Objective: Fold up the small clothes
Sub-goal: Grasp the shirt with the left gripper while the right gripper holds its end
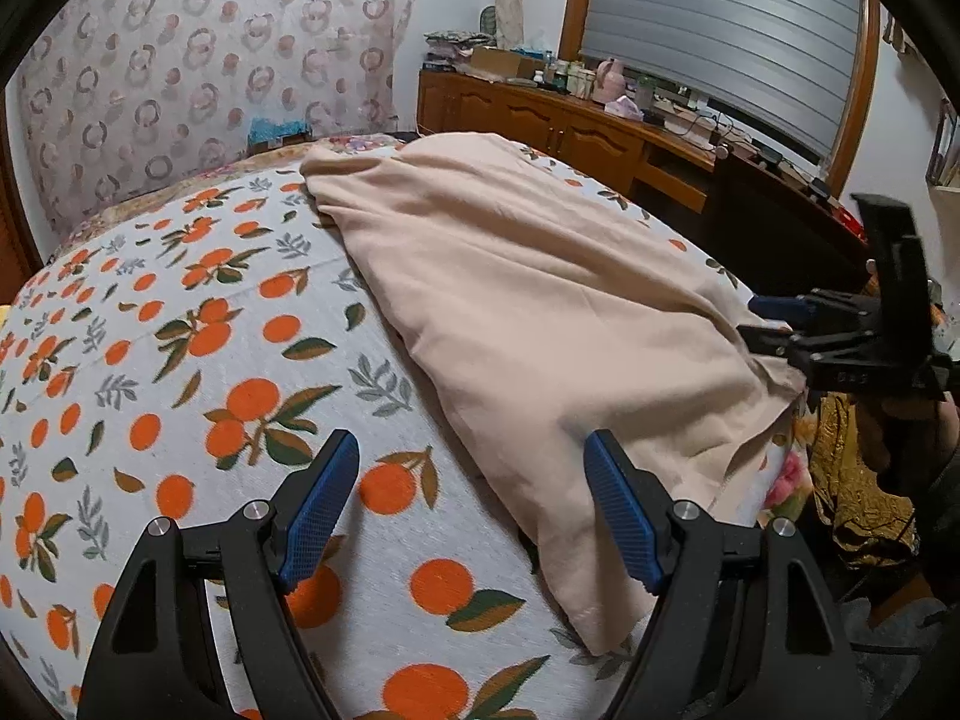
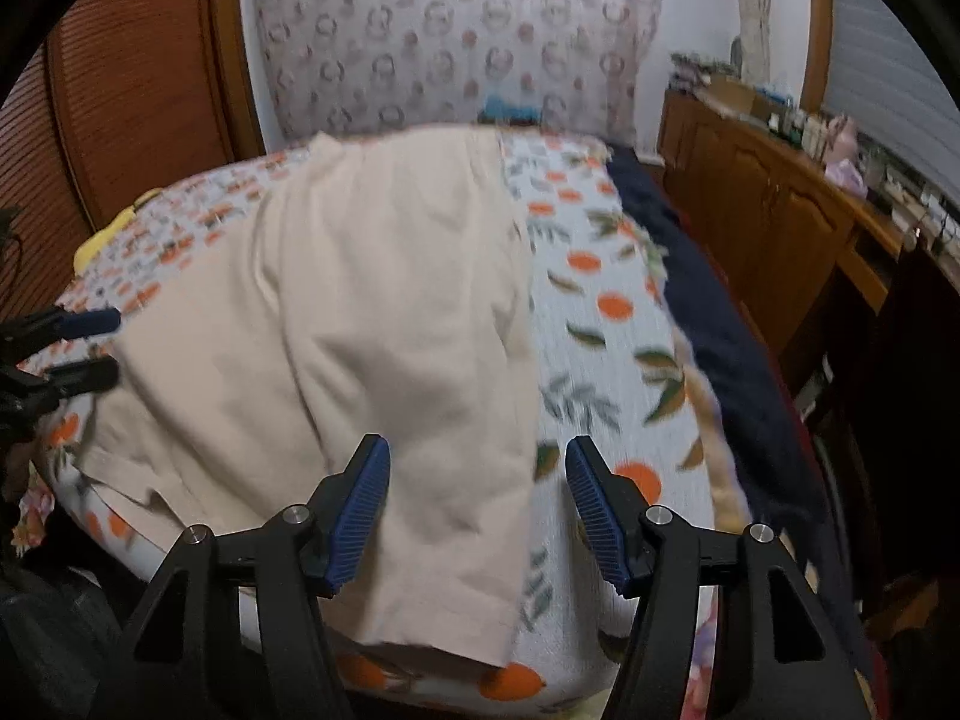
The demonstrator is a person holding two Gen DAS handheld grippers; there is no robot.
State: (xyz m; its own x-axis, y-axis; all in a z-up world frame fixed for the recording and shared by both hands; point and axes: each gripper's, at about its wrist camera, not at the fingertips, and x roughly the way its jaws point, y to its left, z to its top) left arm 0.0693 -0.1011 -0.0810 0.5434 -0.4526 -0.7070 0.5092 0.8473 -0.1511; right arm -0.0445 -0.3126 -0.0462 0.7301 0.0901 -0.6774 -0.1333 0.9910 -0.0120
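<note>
A pale beige garment (image 1: 528,312) lies spread on the orange-print bed cover (image 1: 180,360), reaching from the far middle to the near right edge. My left gripper (image 1: 471,450) is open and empty, hovering over the cover beside the garment's near left edge. In the right wrist view the garment (image 2: 360,324) fills the middle left and hangs over the bed's near edge. My right gripper (image 2: 477,456) is open just above the garment's right edge. It also shows in the left wrist view (image 1: 756,321) at the garment's right corner. The left gripper (image 2: 111,345) shows at the far left.
A patterned headboard (image 1: 198,60) stands behind the bed. A wooden cabinet (image 1: 576,126) with bottles and clutter runs along the right wall under a shuttered window. A dark blue blanket (image 2: 720,324) lies along the bed's right side. A golden cloth (image 1: 852,480) hangs at the near right.
</note>
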